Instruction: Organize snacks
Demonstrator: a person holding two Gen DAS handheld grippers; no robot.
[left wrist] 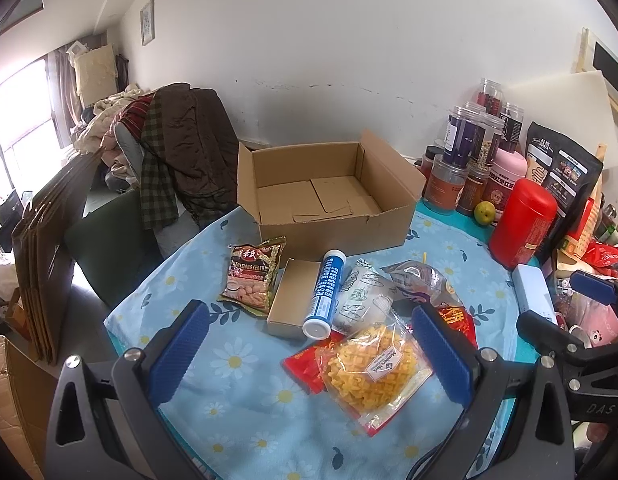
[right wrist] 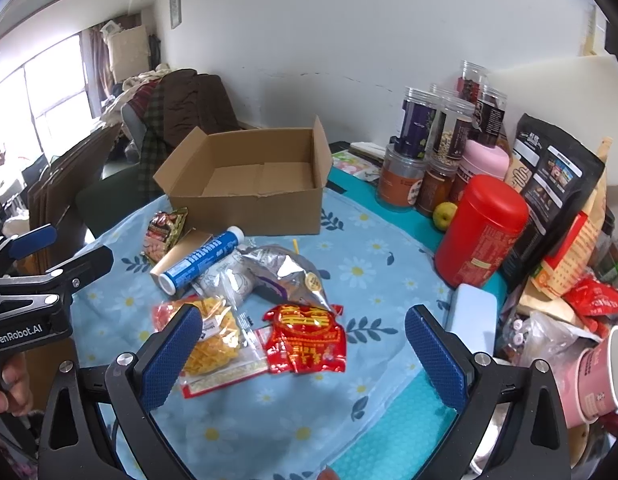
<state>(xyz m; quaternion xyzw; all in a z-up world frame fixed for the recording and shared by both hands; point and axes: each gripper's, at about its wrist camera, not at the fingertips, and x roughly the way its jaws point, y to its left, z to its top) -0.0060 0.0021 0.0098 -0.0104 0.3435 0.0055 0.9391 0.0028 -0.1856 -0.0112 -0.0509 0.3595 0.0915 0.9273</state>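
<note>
Snacks lie heaped mid-surface (left wrist: 249, 392): a clear yellow bag (left wrist: 373, 372) and red packet (right wrist: 305, 338) below both released hand-held grippers, left (left wrist: 309, 354) and right (right wrist: 297, 358); beyond, a blue tube (left wrist: 324, 294), cereal packet (left wrist: 253, 280), then an empty carton (left wrist: 329, 196).

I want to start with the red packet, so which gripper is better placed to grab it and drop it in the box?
Right, probably. The red packet lies between the open right gripper's fingers, unobstructed. The left gripper, also open, frames the yellow snack bag, which hides the packet from that side. The cardboard box stands open beyond.
</note>
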